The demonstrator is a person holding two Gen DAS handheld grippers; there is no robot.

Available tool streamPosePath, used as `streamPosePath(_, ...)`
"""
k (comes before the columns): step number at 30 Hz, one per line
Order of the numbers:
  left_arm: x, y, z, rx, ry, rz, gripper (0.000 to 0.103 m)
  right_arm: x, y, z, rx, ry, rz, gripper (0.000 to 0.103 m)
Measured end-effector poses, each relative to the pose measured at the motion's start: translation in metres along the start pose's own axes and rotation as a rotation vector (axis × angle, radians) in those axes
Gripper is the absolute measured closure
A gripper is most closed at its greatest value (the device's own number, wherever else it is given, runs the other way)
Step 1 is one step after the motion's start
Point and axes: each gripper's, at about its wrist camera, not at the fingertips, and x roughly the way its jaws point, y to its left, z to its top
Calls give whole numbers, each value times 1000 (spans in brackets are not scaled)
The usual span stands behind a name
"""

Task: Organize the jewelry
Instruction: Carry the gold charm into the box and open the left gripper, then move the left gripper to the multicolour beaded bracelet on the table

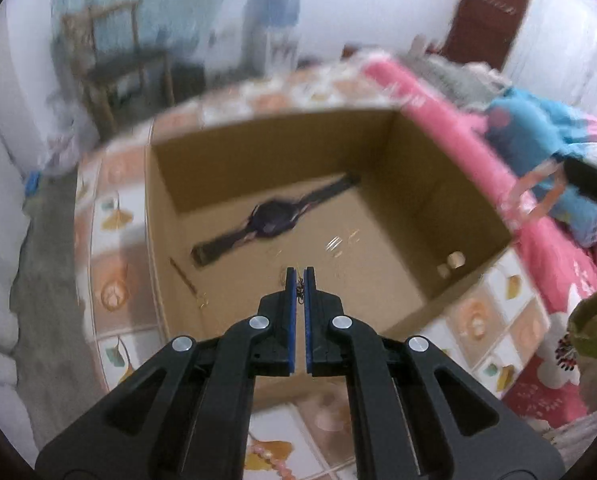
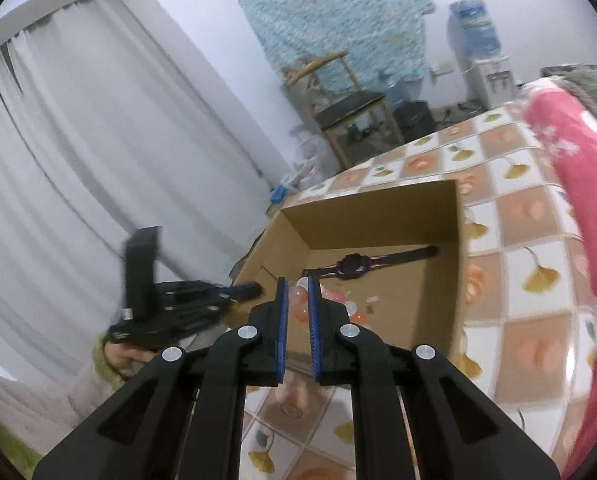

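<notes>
An open cardboard box (image 1: 450, 184) stands on a tiled-pattern cloth; it also shows in the right wrist view (image 2: 456, 240). A dark wristwatch (image 1: 272, 216) lies on its floor, seen too in the right wrist view (image 2: 352, 266). My left gripper (image 1: 299, 276) is over the box's near side, shut on a small dark chain piece (image 1: 299, 294). My right gripper (image 2: 294, 284) is above the box's near wall, shut on a pink and white bead bracelet (image 2: 330, 304) that hangs from its tips. The right gripper with the bracelet (image 1: 534, 188) shows at the right edge of the left wrist view.
Small gold pieces (image 1: 338, 244) and two pale beads (image 1: 452, 262) lie in the box. A pink quilt (image 2: 570, 168) and blue clothes (image 1: 538, 140) lie to the right. A pink bead strand (image 1: 272, 456) lies on the cloth in front. A chair (image 2: 350, 112) and water dispenser (image 2: 476, 52) stand behind.
</notes>
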Motion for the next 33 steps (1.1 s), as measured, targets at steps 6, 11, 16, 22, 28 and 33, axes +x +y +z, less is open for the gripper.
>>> streamPosePath(6,33,14,2,-1,138,-14,99,65,0,11,-5,155,24,93)
streamPosePath(11,29,17,8,-13,137,-13,96,102,-5,11,13,255,21,93)
streamPosePath(16,4,24,9,-45,22,-17,66,122,-6,8,17,311,13,93)
streamPosePath(22,-39,36,1,-110,-126,27,56,140,-5,7,39,368,21,93)
streamPosePath(28,-71,48,-29,-181,-216,109,47,166,-6,1,105,455,43,93)
streamPosePath(33,-79,61,-66,-261,-208,148,44,174,-20,-14,118,552,-85,92)
